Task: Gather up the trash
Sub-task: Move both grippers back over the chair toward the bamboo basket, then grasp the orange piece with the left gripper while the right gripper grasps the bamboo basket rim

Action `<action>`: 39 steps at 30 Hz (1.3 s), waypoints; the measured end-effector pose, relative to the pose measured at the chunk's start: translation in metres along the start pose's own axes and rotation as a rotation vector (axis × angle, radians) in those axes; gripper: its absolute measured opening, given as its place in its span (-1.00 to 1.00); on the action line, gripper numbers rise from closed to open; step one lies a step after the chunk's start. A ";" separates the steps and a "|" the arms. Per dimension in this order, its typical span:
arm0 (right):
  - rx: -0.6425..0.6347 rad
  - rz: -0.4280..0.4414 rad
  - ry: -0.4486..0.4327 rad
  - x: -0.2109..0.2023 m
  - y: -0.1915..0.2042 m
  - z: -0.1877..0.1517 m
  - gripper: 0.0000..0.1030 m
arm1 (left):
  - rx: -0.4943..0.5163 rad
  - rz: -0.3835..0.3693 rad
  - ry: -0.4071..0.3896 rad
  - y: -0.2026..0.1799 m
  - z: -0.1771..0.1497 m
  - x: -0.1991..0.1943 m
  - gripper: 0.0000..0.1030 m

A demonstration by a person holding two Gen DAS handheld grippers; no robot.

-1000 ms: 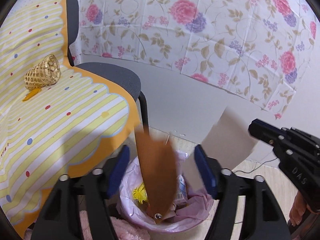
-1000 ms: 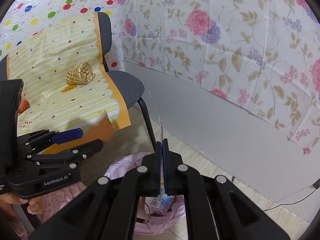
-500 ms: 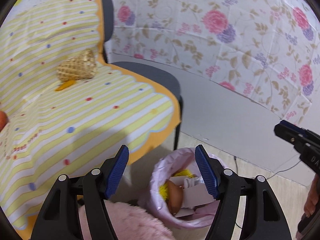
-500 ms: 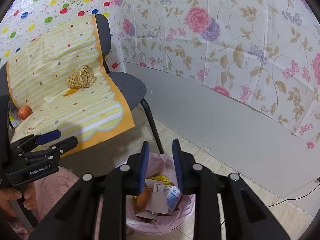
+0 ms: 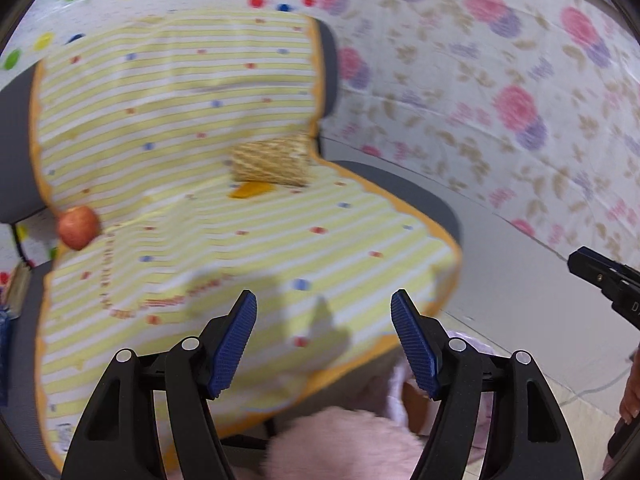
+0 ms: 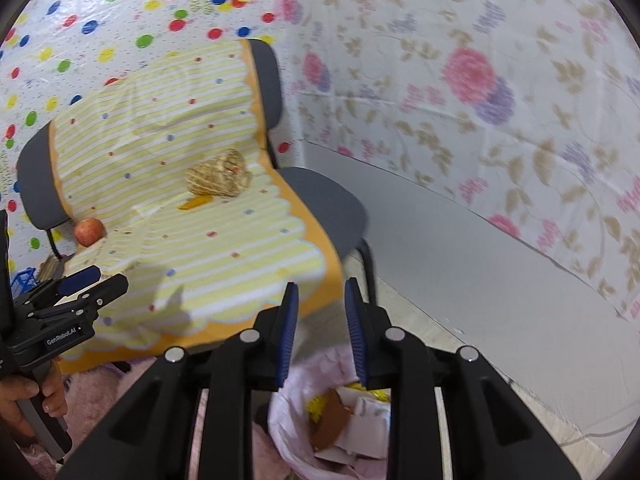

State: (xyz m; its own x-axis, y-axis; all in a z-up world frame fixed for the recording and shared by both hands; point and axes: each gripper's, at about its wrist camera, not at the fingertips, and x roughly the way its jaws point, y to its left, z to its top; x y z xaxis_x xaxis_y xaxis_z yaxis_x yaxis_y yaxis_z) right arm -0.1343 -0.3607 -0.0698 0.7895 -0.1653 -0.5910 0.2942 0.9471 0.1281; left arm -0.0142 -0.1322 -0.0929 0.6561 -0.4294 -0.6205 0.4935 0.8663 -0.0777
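We hold our left gripper (image 5: 324, 344) wide open and empty over the yellow striped cloth (image 5: 224, 240) on the chair; our right gripper (image 6: 322, 332), partly open, grips nothing. The pink-lined trash bin (image 6: 304, 412) sits at six o'clock, holding brown and white scraps (image 6: 348, 420)

Pink-lined bin (image 6: 296, 412) holds brown scrap (image 6: 330, 420); paper (image 6: 364, 428)

Glossy plastic cloth (image 6: 224, 256), woven straw basket (image 6: 218, 178), thin plastic bin liner (image 6: 304, 380).
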 end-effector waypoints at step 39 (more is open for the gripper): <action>-0.095 0.192 0.111 0.268 0.096 0.148 -0.09 | 0.115 0.022 0.256 0.084 0.124 0.257 0.15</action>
State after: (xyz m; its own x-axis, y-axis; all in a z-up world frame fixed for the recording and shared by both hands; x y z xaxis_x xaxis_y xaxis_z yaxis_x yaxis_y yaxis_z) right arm 0.1852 -0.3550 -0.0984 0.7605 0.0463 -0.6477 0.0887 0.9807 0.1742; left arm 0.2669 -0.2019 -0.1623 0.5088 -0.3195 -0.7994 0.5520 0.8337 0.0181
